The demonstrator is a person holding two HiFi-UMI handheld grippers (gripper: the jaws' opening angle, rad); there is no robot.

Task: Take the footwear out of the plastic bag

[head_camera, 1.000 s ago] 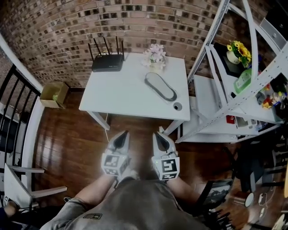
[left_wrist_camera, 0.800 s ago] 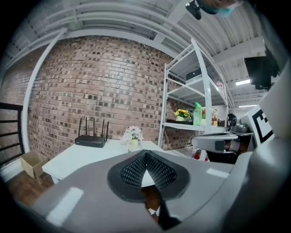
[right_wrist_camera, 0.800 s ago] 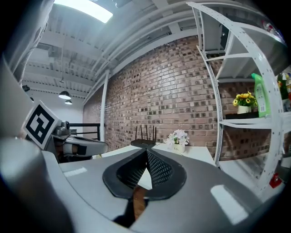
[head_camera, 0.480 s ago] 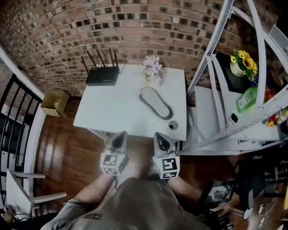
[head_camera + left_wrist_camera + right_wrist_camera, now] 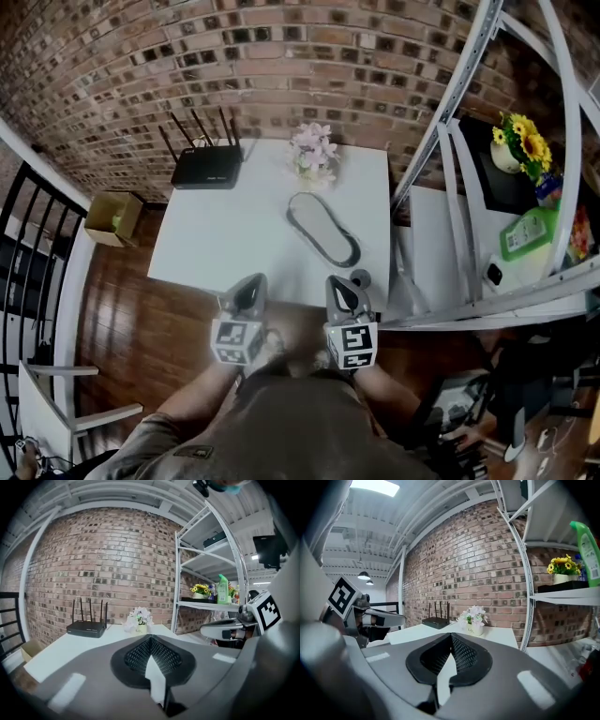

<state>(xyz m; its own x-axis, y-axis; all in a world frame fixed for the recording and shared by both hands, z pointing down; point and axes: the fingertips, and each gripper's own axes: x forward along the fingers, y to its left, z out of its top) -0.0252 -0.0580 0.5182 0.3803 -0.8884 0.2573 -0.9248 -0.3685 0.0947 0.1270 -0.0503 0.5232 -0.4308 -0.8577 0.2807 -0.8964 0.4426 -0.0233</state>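
On the table (image 5: pixel 220 246), router (image 5: pixel 206 169) sits left of flowers (image 5: pixel 312 152), footwear (image 5: pixel 323 230) before them.

A black router (image 5: pixel 206 167) and a pot of pale flowers (image 5: pixel 314 152) are set along the white table's (image 5: pixel 225 234) far edge. A metal rack (image 5: pixel 448 94) is placed to the right and a cardboard box (image 5: pixel 111 216) to the left.

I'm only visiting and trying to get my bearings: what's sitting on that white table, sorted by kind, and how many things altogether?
router with antennas: 1
flower pot with pale blooms: 1
footwear, a flat oval piece: 1
small round object near the table's front corner: 1
Total on the white table: 4
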